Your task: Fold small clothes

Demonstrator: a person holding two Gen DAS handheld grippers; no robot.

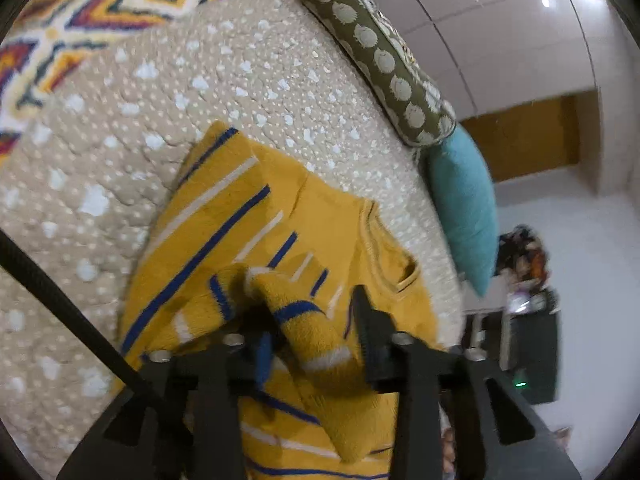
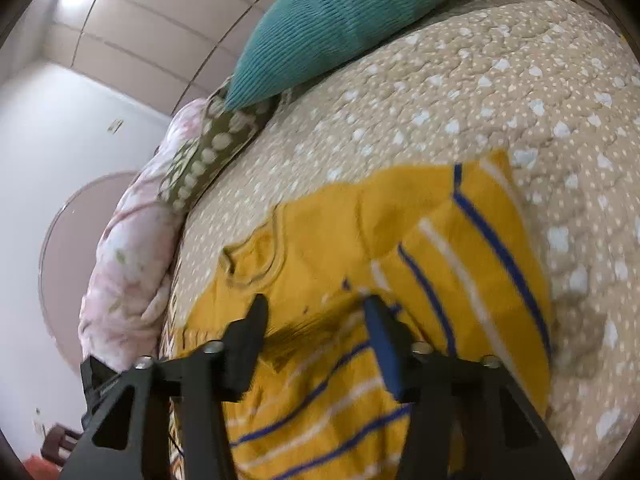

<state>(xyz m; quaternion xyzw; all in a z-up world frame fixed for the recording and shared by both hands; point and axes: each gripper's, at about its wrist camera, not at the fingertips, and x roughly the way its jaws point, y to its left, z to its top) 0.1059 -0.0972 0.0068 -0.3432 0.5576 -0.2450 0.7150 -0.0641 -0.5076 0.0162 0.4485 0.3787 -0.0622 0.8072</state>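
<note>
Left wrist view. Left tongs (image 1: pixel 316 320) open wide, with a bunched fold of the yellow sweater (image 1: pixel 256 236) lying loose between the two black fingers (image 1: pixel 366 320). Not pinched; gap on both sides of the fold. Rest of the sweater spread out ahead of the tongs on the tan dotted blanket (image 1: pixel 208 80), blue and white stripes running away to the left, neck hole ahead and to the right. Far ahead, past the sweater, a green dotted pillow (image 1: pixel 376 52). To the right of that, a blue pillow (image 1: pixel 464 208) at the blanket's edge. Far ahead on the left, a bright zigzag cloth (image 1: pixel 80 12). Picture a bit blurry.

Right wrist view. Right tongs (image 2: pixel 316 312) open too, nothing held. Same sweater (image 2: pixel 400 248) just ahead of and under the fingertips (image 2: pixel 256 312), lying on the blanket (image 2: pixel 500 80). Neck hole ahead and left of the tongs, one folded-over part with stripes ahead and right. Dark shadow on the cloth right between the fingers. Far ahead, the blue pillow (image 2: pixel 340 20). Left of it, the green pillow (image 2: pixel 208 148), then a soft pink flowered bundle (image 2: pixel 128 260) on the far left. Blurry here as well.
</note>
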